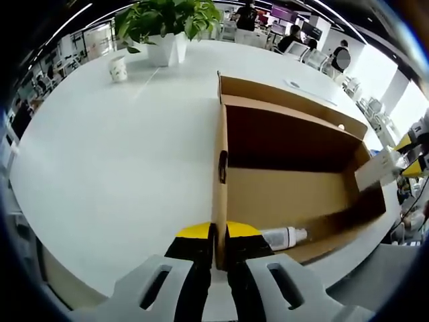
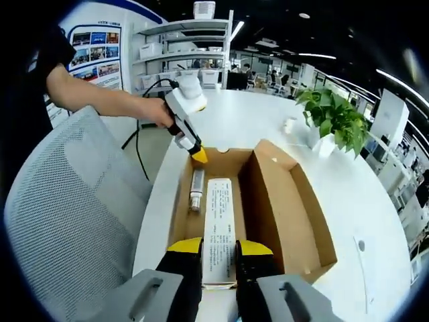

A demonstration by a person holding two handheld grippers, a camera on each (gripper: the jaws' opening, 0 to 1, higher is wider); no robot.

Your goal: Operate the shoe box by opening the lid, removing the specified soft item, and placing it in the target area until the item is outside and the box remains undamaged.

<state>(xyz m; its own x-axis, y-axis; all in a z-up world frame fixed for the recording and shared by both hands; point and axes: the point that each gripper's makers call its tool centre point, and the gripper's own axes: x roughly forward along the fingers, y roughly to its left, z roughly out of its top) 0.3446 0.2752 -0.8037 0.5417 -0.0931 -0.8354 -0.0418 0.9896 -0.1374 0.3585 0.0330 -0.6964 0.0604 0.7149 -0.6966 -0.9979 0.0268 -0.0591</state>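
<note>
An open cardboard shoe box (image 1: 289, 193) lies on the white table (image 1: 114, 168), its lid (image 1: 288, 134) folded back. My left gripper (image 1: 220, 236) is shut on the box's near end wall; in the right gripper view a person's hand holds that left gripper (image 2: 199, 156) at the box's far end (image 2: 221, 153). A small silver bottle (image 1: 284, 236) lies on the box floor, also seen as the bottle (image 2: 196, 189). My right gripper (image 2: 218, 247) is shut on a white printed sheet (image 2: 218, 218) reaching into the box. The right gripper (image 1: 410, 154) holds that sheet (image 1: 377, 169) at the box's other end.
A potted plant (image 1: 167, 23) and a white cup (image 1: 118, 67) stand at the table's far side. A grey mesh chair (image 2: 74, 201) sits close to the table edge beside the box. Shelves and people at desks fill the background.
</note>
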